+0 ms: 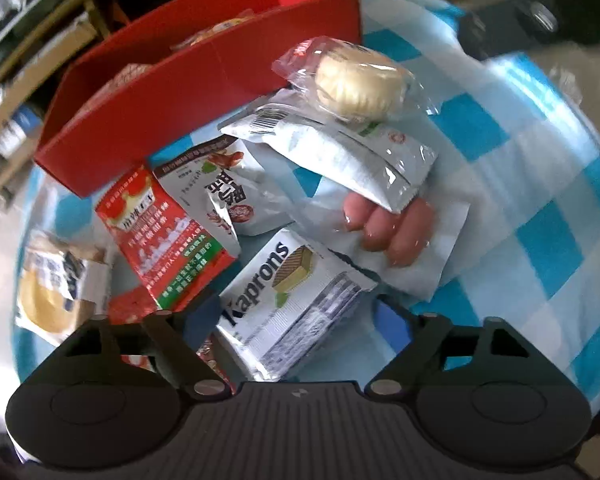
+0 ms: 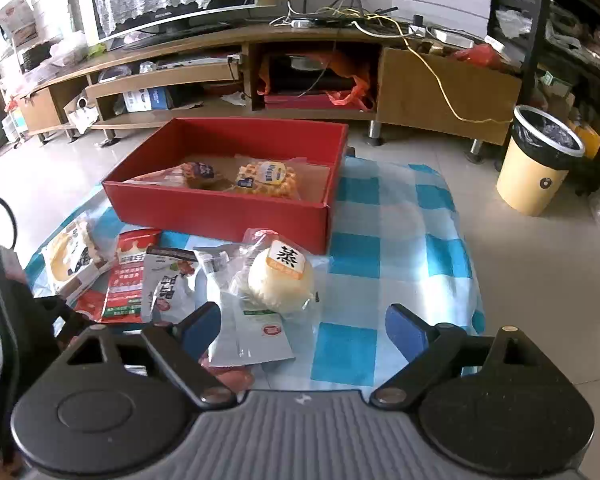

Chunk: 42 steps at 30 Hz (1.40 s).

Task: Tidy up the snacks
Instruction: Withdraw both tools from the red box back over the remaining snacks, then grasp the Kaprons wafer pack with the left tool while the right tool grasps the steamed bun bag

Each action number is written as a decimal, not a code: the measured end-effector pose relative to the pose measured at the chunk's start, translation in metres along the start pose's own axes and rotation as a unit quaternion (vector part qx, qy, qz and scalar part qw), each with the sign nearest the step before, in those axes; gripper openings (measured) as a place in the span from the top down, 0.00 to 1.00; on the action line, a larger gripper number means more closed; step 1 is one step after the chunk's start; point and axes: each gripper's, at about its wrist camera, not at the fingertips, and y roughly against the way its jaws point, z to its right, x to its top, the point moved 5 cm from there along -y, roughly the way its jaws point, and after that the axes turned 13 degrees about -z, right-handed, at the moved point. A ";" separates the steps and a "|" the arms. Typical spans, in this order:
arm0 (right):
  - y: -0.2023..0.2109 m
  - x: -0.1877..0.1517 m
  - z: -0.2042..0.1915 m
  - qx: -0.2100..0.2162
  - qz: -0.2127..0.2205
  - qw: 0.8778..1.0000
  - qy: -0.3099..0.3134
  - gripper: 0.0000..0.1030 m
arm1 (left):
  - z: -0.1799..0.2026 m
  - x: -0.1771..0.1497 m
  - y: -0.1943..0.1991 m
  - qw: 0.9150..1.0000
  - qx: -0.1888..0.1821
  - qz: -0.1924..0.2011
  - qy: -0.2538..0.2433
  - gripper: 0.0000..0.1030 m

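Left gripper open, straddling Kaprons wafer packet on checkered cloth; long axis diagonal. Red box beyond. Right gripper open, empty, farther.

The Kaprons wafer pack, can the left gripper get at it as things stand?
Probably yes. The Kaprons wafer pack lies on top of the pile, right between the left gripper's open fingers, nothing covering it; only its far corner tucks under the sausage pack.
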 end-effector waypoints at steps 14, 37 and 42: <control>-0.002 0.004 0.002 0.007 -0.006 1.000 -0.003 0.16 | -0.006 -0.027 0.010 0.994 -0.091 -0.018 0.062 0.27; -0.057 0.013 -0.021 0.011 -0.076 0.997 0.027 0.16 | 0.012 -0.038 0.001 0.992 -0.111 -0.044 0.036 0.34; -0.068 0.029 -0.014 -0.010 -0.084 0.996 0.028 0.16 | 0.007 -0.039 0.007 0.990 -0.127 -0.032 0.046 0.35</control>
